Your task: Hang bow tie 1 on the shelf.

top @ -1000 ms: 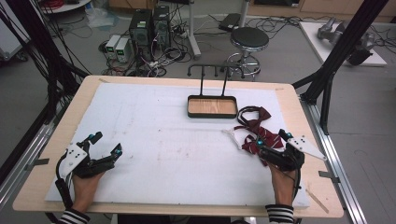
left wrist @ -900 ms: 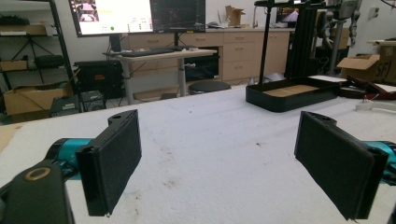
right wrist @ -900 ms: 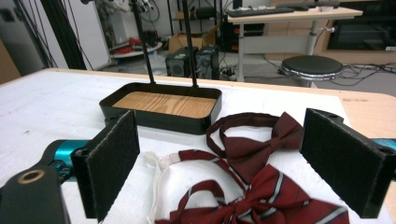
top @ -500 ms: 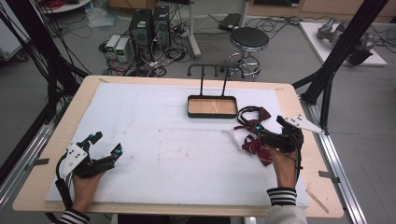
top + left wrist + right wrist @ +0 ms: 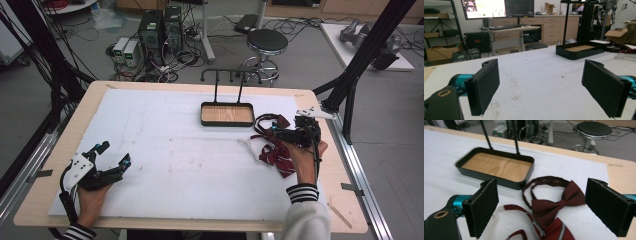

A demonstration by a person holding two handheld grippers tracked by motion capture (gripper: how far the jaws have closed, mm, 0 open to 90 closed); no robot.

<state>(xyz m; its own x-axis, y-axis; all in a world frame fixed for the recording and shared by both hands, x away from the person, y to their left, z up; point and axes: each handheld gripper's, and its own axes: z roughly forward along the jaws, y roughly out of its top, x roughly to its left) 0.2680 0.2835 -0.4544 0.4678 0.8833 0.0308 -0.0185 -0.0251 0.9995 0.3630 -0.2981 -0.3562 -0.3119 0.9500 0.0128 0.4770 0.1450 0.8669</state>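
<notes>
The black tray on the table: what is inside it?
Inside the black tray only its bare wooden floor shows; nothing lies on it. Two thin black posts rise from its far edge. The dark red bow tie lies outside, beside it.

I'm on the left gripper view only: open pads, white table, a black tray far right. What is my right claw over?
Observer: The right claw hangs open over a dark red bow tie lying on the table.
Operator: Is the tray holding anything?
Observer: No. In the right gripper view the tray shows a bare wooden floor.
Operator: Just one tie there?
Observer: Two. A striped red tie lies beside the bow tie, nearer the person.
Operator: Does the bow tie touch the tray?
Observer: Its strap loop ends right at the tray's corner; contact cannot be told.
</notes>
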